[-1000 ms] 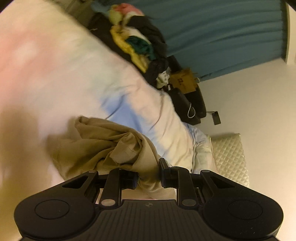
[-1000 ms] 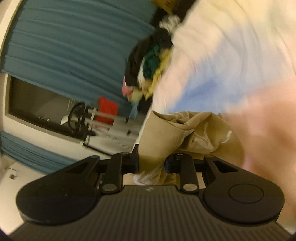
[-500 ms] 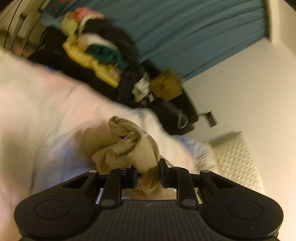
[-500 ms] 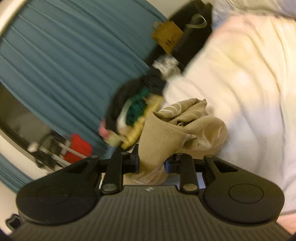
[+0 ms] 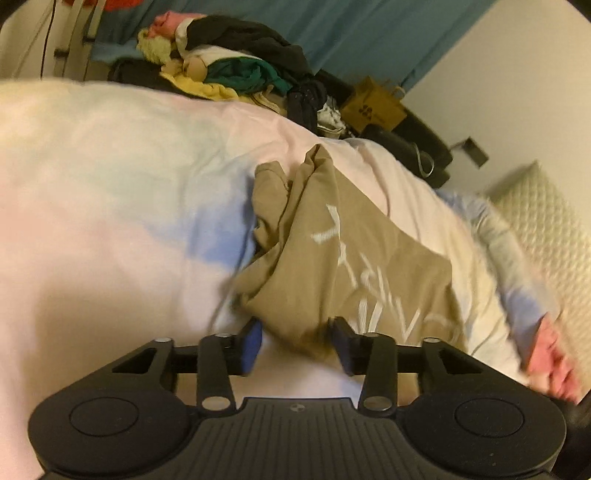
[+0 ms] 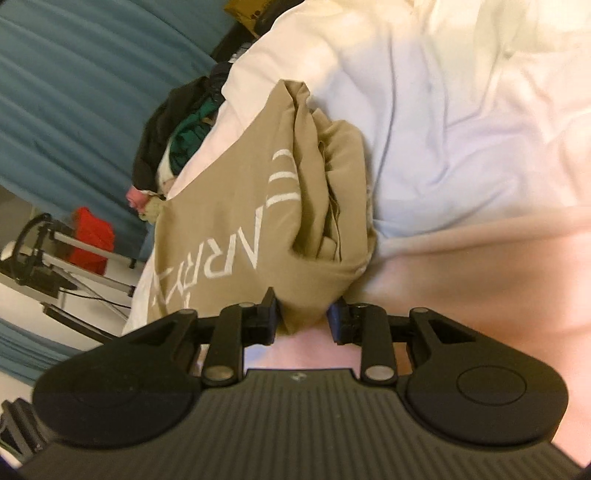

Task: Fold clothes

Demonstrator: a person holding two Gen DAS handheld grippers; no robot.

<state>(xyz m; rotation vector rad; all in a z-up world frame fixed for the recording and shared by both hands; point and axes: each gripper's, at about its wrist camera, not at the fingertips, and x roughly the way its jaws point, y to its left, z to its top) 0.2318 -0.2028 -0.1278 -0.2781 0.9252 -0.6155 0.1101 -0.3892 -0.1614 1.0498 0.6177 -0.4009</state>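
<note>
A tan T-shirt (image 5: pixel 354 258) with white lettering lies stretched out on the pastel bedspread (image 5: pixel 110 192). Its near edge sits between the fingers of my left gripper (image 5: pixel 294 341), whose jaws stand apart and do not pinch the cloth. In the right wrist view the same shirt (image 6: pixel 258 206) lies partly bunched, its hem between the fingers of my right gripper (image 6: pixel 301 319), also parted. The other hand (image 5: pixel 550 354) shows at the right edge of the left wrist view.
A pile of mixed clothes (image 5: pixel 236 70) lies beyond the bed's far edge, with a brown paper bag (image 5: pixel 373 107) and dark bags beside it. A teal curtain (image 5: pixel 351 33) hangs behind. A quilted pillow (image 5: pixel 546 221) is at right. A metal rack with something red (image 6: pixel 92 240) stands off the bed.
Both grippers held the bunched shirt lifted; now the shirt is spread down on the bed and both jaws have opened, letting go of the cloth.
</note>
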